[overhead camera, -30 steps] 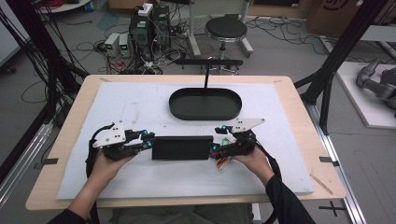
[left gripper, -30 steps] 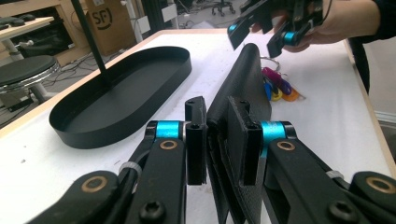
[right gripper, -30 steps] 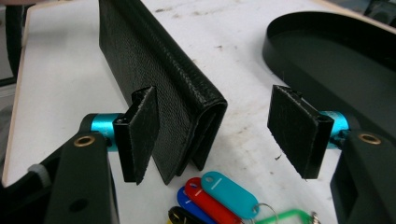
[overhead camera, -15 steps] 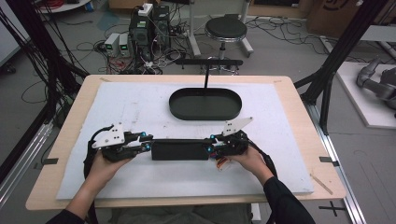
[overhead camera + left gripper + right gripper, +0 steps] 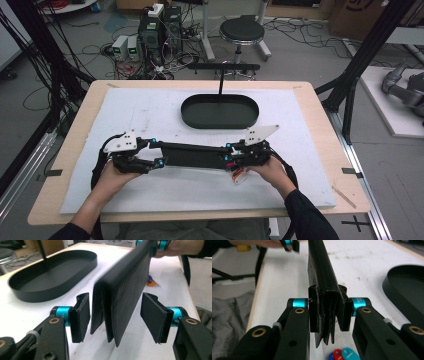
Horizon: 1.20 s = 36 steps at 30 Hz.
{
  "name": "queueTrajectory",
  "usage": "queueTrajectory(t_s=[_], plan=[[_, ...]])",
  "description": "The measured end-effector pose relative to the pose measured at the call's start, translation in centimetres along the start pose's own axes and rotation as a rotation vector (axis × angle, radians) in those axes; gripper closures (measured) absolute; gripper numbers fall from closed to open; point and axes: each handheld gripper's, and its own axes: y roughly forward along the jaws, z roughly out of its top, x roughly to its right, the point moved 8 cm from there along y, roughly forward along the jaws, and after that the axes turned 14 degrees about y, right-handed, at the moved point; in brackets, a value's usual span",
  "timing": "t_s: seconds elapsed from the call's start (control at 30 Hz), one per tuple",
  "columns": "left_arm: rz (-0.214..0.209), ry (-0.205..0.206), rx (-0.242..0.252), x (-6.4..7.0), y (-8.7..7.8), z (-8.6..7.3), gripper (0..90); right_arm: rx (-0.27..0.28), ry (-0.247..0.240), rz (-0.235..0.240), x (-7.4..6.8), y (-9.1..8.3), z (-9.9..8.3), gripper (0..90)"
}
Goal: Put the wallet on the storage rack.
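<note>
The wallet (image 5: 192, 155), a long black folded leather one, hangs in the air just above the white surface (image 5: 150, 112), stretched lengthwise between the two claws near the person's edge. It stands on edge, its folded layers hanging downward.

The right claw (image 5: 329, 313) is clamped on the wallet's right end: in the right gripper view both pads press flat against the leather, with the layers squeezed between them and poking out below. The right hand (image 5: 267, 170) grips its tool from behind, forearm coming in from the lower right, the claw pointing left along the wallet.

The left claw (image 5: 117, 315) stands wide. In the left gripper view its two pads flank the wallet's left end, with a clear gap on each side, so neither pad touches the leather. The left hand (image 5: 110, 175) holds its tool low near the surface, forearm rising from the lower left, the claw pointing right toward the other.

The two hands face each other across the wallet, roughly level, the right slightly lower in the high view.

Behind the wallet, well apart from it, a black oval tray (image 5: 220, 111) lies on the surface, a thin black post rising at its far rim.
</note>
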Motion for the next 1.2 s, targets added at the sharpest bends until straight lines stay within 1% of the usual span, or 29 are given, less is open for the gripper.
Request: queueTrajectory(t_s=[0.07, 0.1, 0.13, 0.17, 0.2, 0.23, 0.27, 0.3, 0.33, 0.5, 0.53, 0.57, 0.63, 0.67, 0.73, 0.77, 0.8, 0.87, 0.9, 0.93, 1.0, 1.03, 1.1, 1.13, 1.17, 1.2], plan=[[-0.016, -0.006, 0.001, 0.1, 0.5, 0.0, 41.1, 0.015, -0.002, 0.022, -0.2, -0.2, 0.2, 76.2], [-0.032, -0.01, 0.018, 0.2, 0.7, 0.2, 43.3, 0.014, 0.0, 0.041, -0.4, -0.3, 0.2, 76.2], [-0.032, -0.01, 0.018, 0.2, 0.7, 0.2, 44.7, 0.013, 0.001, 0.047, -0.5, -0.3, 0.2, 76.2], [-0.067, -0.011, 0.048, 0.6, 0.8, 0.6, 50.4, 0.009, 0.004, 0.054, -0.6, -0.3, 0.1, 76.2], [-0.067, -0.011, 0.048, 0.6, 0.8, 0.6, 54.1, 0.009, 0.003, 0.056, -0.6, -0.3, 0.1, 76.1], [-0.069, 0.004, 0.047, 0.7, 0.8, 0.6, 54.1, 0.009, 0.003, 0.056, -0.6, -0.3, 0.1, 76.1], [-0.075, 0.009, 0.049, 0.8, 0.7, 0.7, 57.0, 0.01, 0.003, 0.058, -0.6, -0.3, 0.1, 76.1], [-0.082, 0.007, 0.06, 0.8, 0.6, 0.8, 63.6, 0.014, 0.003, 0.055, -0.5, -0.5, 0.2, 76.0], [-0.088, 0.002, 0.07, 0.8, 0.6, 0.9, 63.6, 0.014, 0.003, 0.055, -0.5, -0.5, 0.2, 76.0], [-0.097, 0.011, 0.081, 0.9, 0.5, 1.1, 70.3, 0.03, 0.013, 0.066, -0.5, -0.7, 0.3, 75.4], [-0.101, 0.01, 0.087, 1.0, 0.4, 1.2, 70.3, 0.03, 0.013, 0.066, -0.5, -0.7, 0.3, 75.4], [-0.103, 0.005, 0.106, 1.0, 0.4, 1.4, 72.4, 0.035, 0.013, 0.064, -0.4, -0.8, 0.4, 74.8], [-0.102, 0.003, 0.116, 1.0, 0.4, 1.6, 73.0, 0.044, 0.013, 0.061, -0.3, -0.9, 0.4, 74.1], [-0.102, 0.007, 0.133, 1.1, 0.4, 1.9, 73.9, 0.058, 0.012, 0.058, -0.2, -1.1, 0.6, 73.2], [-0.101, 0.011, 0.139, 1.2, 0.4, 2.0, 74.2, 0.066, 0.007, 0.058, -0.2, -1.2, 0.6, 71.8], [-0.104, 0.018, 0.144, 1.4, 0.6, 2.2, 74.6, 0.076, 0.012, 0.046, -0.1, -1.4, 0.7, 68.5], [-0.104, 0.018, 0.144, 1.4, 0.6, 2.2, 74.7, 0.076, 0.012, 0.046, -0.1, -1.4, 0.7, 68.5], [-0.106, 0.022, 0.143, 1.5, 0.8, 2.5, 74.9, 0.091, 0.02, 0.035, 0.2, -1.7, 0.8, 64.4], [-0.106, 0.022, 0.143, 1.5, 0.8, 2.5, 74.9, 0.091, 0.02, 0.035, 0.2, -1.7, 0.8, 64.4], [-0.108, 0.02, 0.142, 1.4, 0.9, 2.6, 74.9, 0.097, 0.015, 0.028, 0.2, -1.9, 0.8, 61.8], [-0.103, 0.024, 0.136, 1.4, 1.0, 2.7, 74.9, 0.117, 0.019, 0.015, 0.3, -2.2, 1.0, 55.2], [-0.096, 0.025, 0.134, 1.4, 1.0, 2.8, 74.9, 0.117, 0.019, 0.015, 0.3, -2.2, 1.0, 55.2], [-0.088, 0.022, 0.129, 1.1, 1.1, 2.9, 75.0, 0.135, 0.028, -0.018, 0.7, -2.8, 1.2, 49.2], [-0.074, 0.019, 0.128, 0.8, 1.0, 2.9, 75.1, 0.14, 0.033, -0.036, 0.9, -3.1, 1.3, 47.2], [-0.074, 0.019, 0.128, 0.8, 1.0, 2.9, 75.2, 0.14, 0.033, -0.036, 0.9, -3.1, 1.3, 47.2], [-0.066, 0.018, 0.13, 0.6, 1.0, 3.0, 75.2, 0.145, 0.038, -0.055, 1.2, -3.4, 1.3, 45.8]])
